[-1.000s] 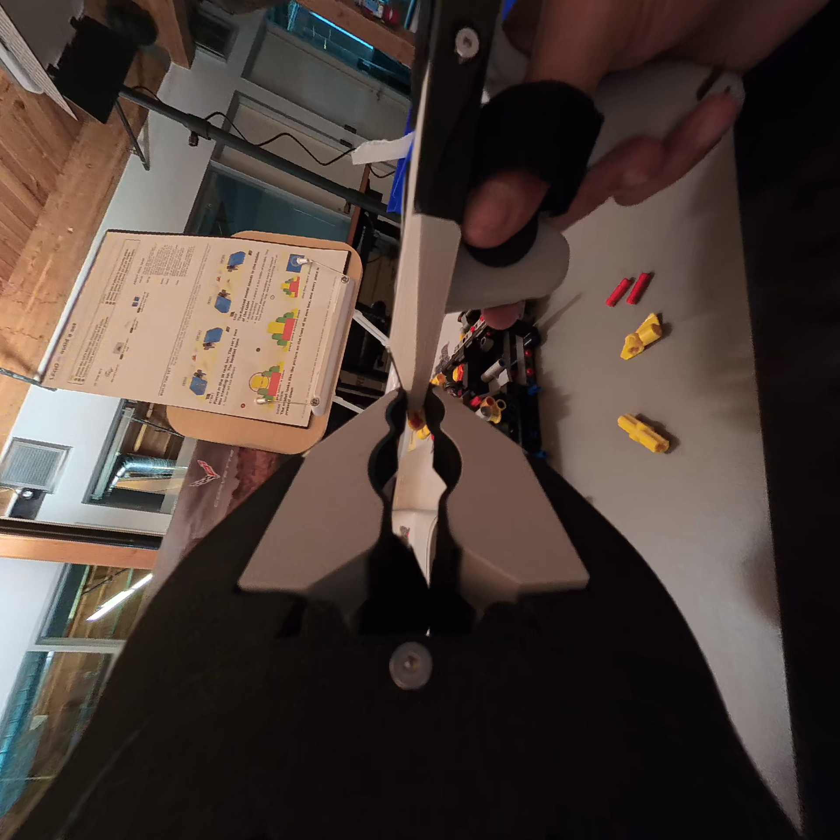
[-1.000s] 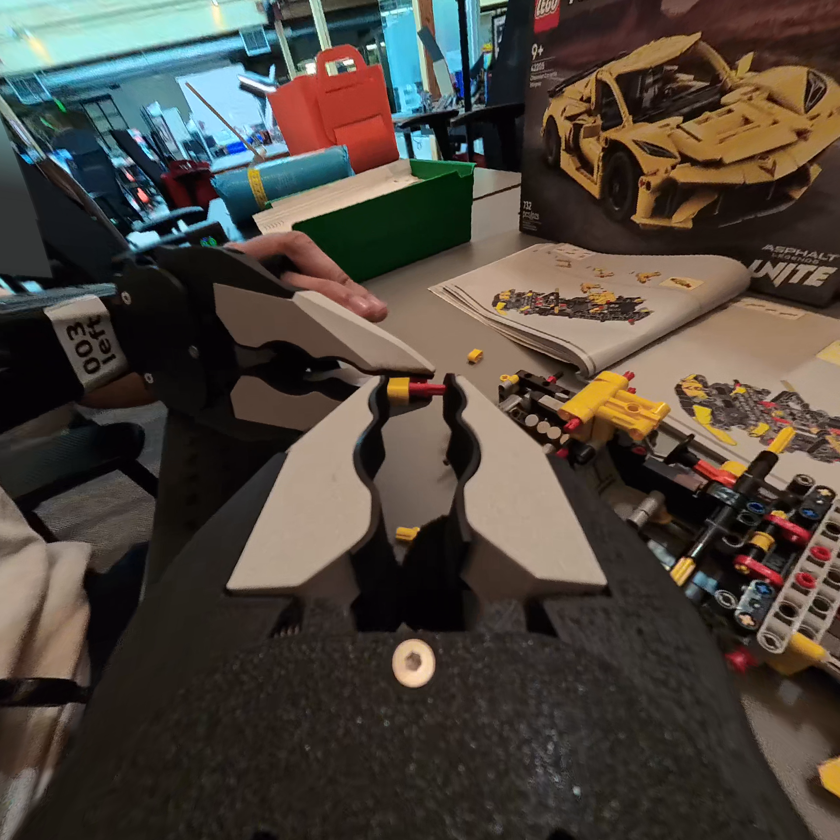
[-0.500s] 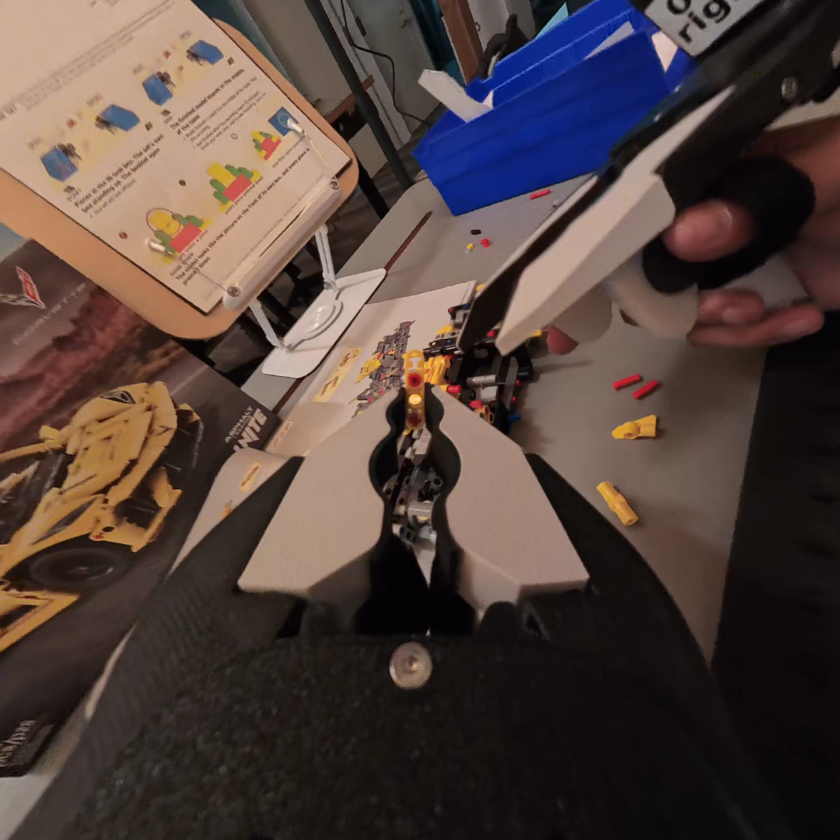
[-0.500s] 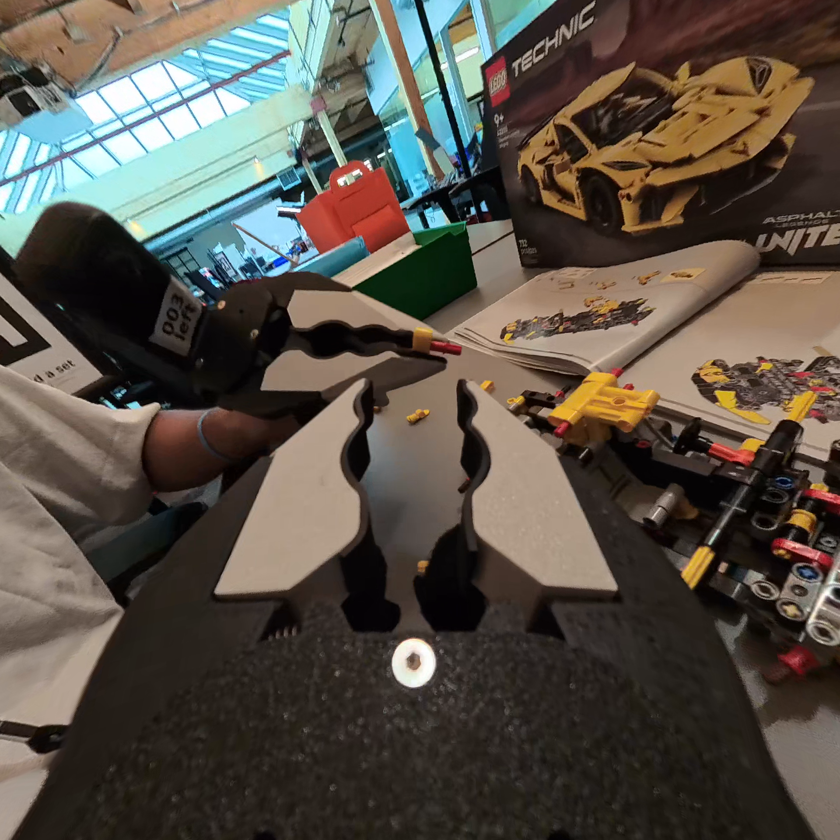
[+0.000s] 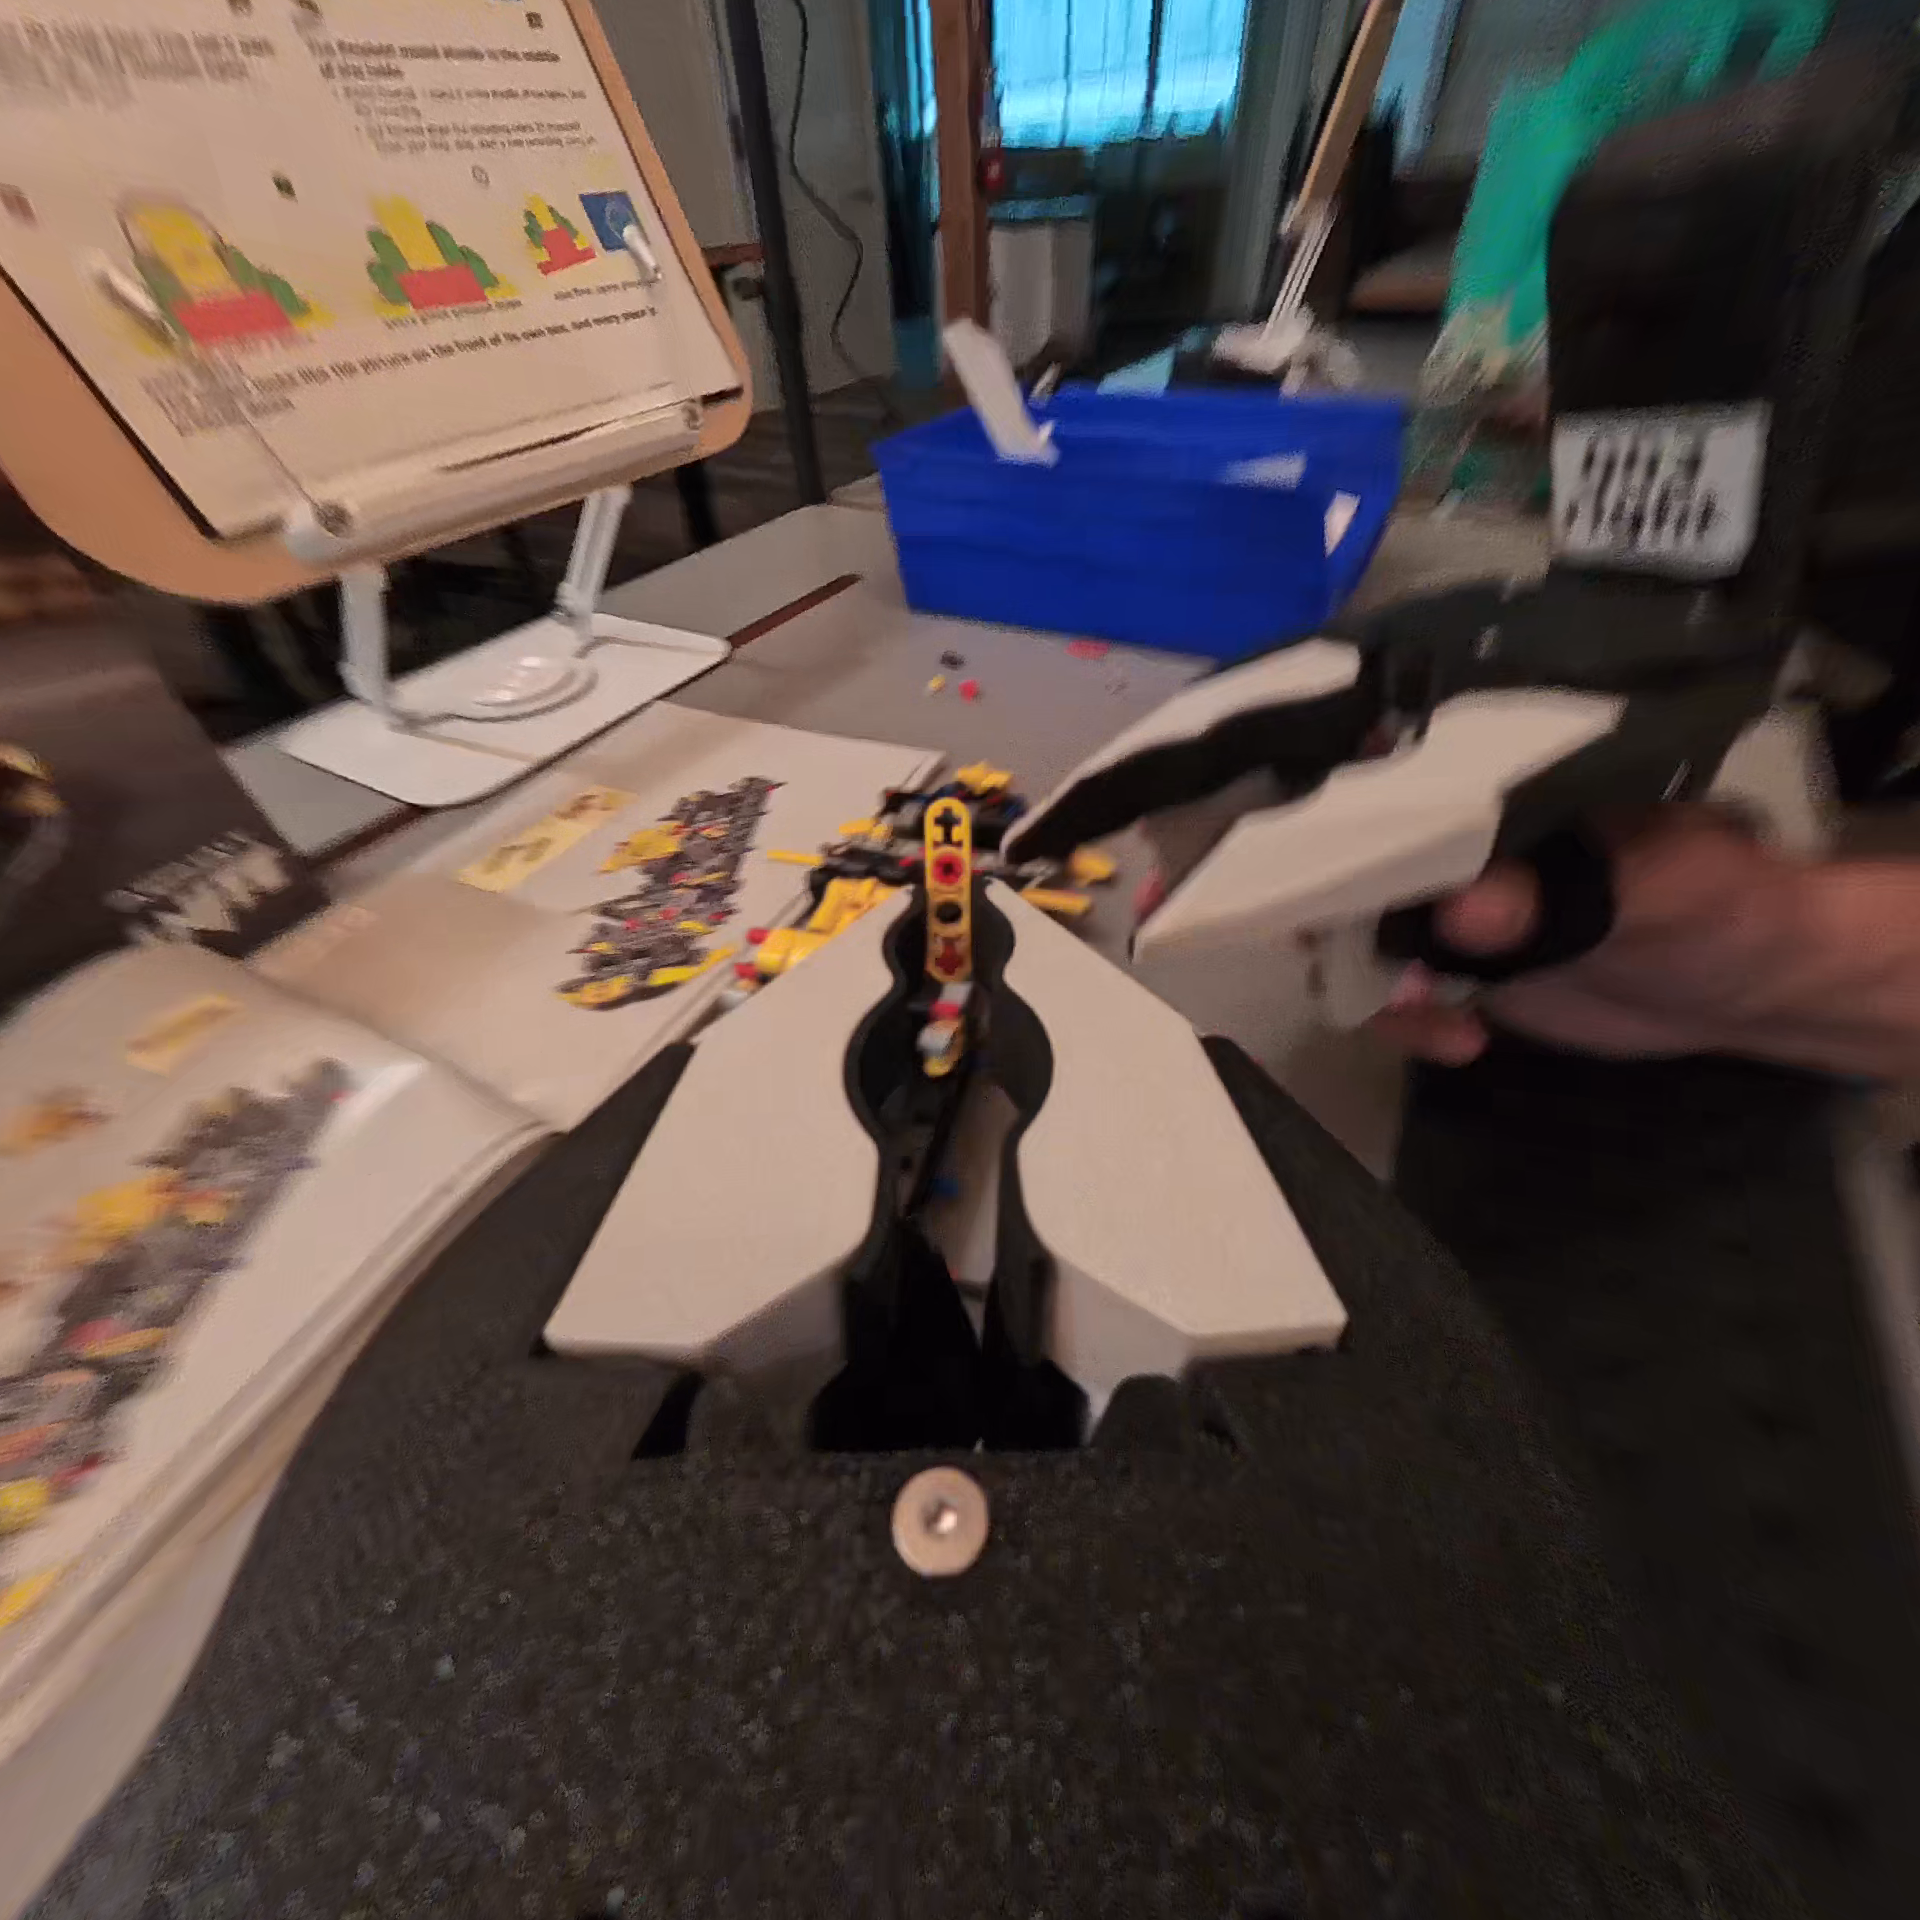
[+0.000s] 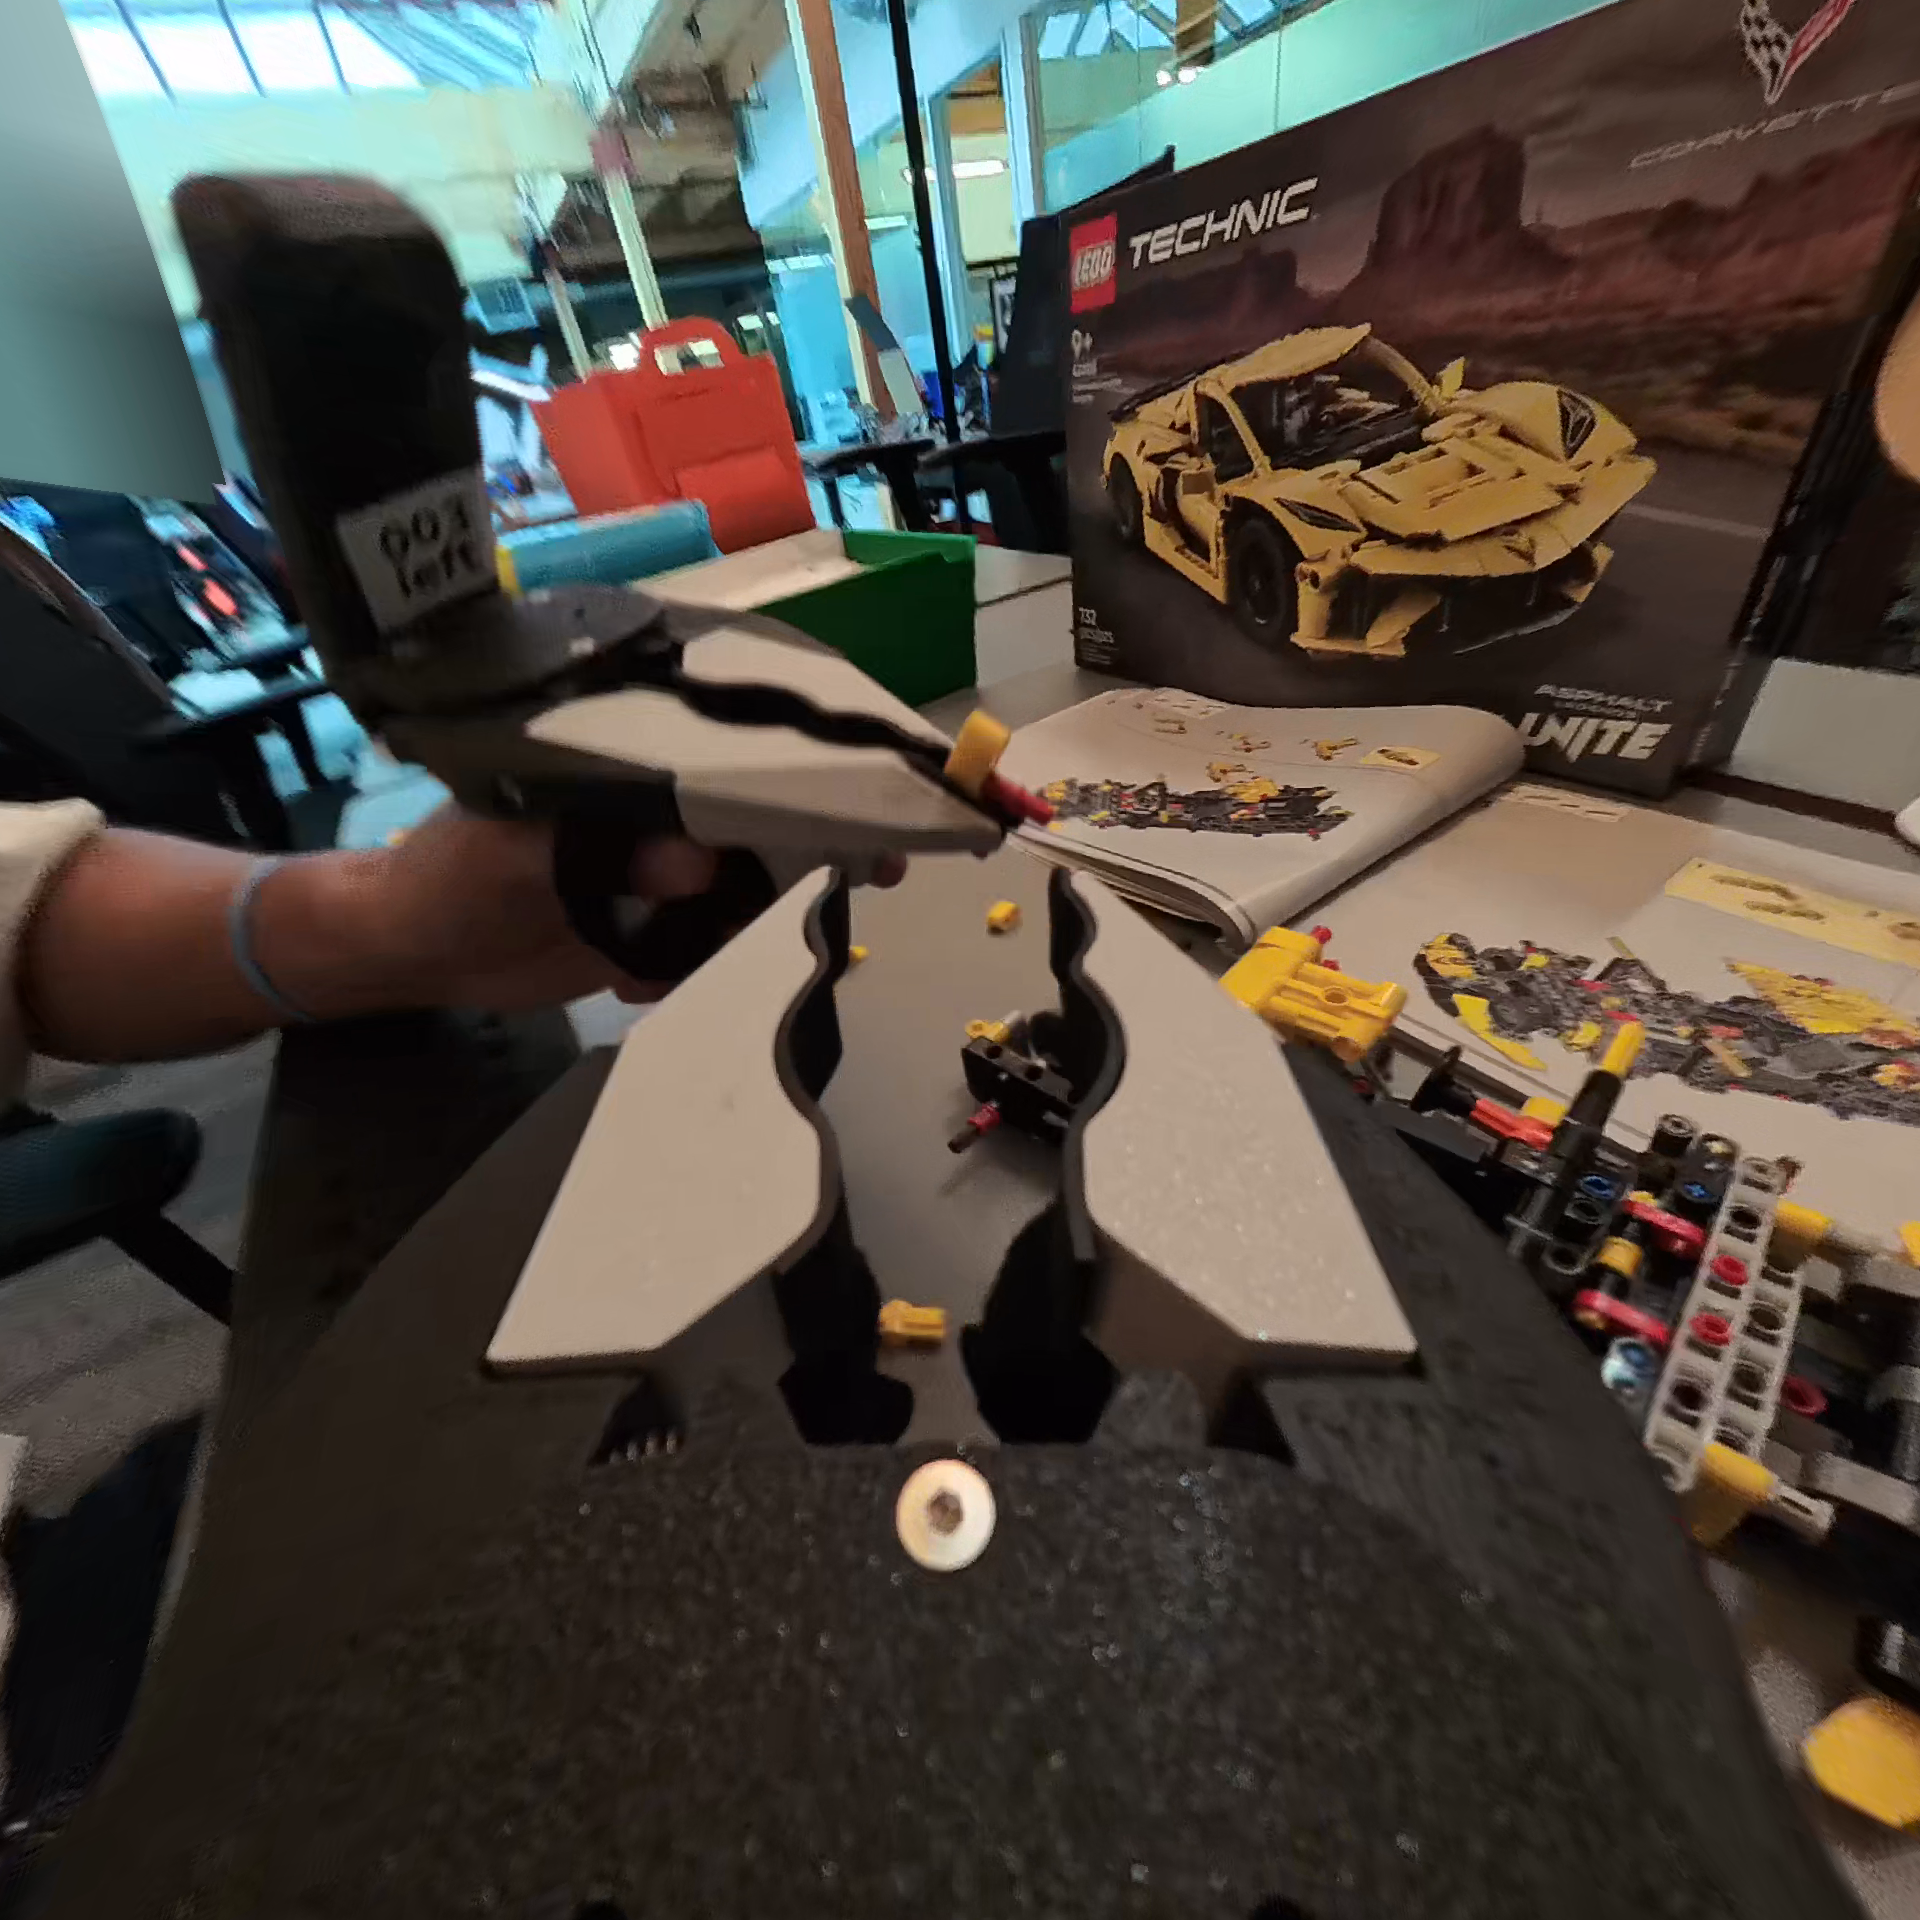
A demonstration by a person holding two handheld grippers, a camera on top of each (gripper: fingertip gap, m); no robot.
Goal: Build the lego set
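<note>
Left wrist view | left tongs (image 5: 948, 914) clenched on yellow beam (image 5: 948, 894) with red pins | right tongs (image 6: 951, 904) released

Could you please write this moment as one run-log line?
left hand-held gripper: shut on yellow beam | right hand-held gripper: open, empty | car frame: on table

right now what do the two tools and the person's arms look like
Both tools, left and right, have pale grey wedge fingers with wavy black inner edges on a speckled black body with a silver screw. Each black handle carries a white label. A thin blue wristband and light sleeve show.
</note>
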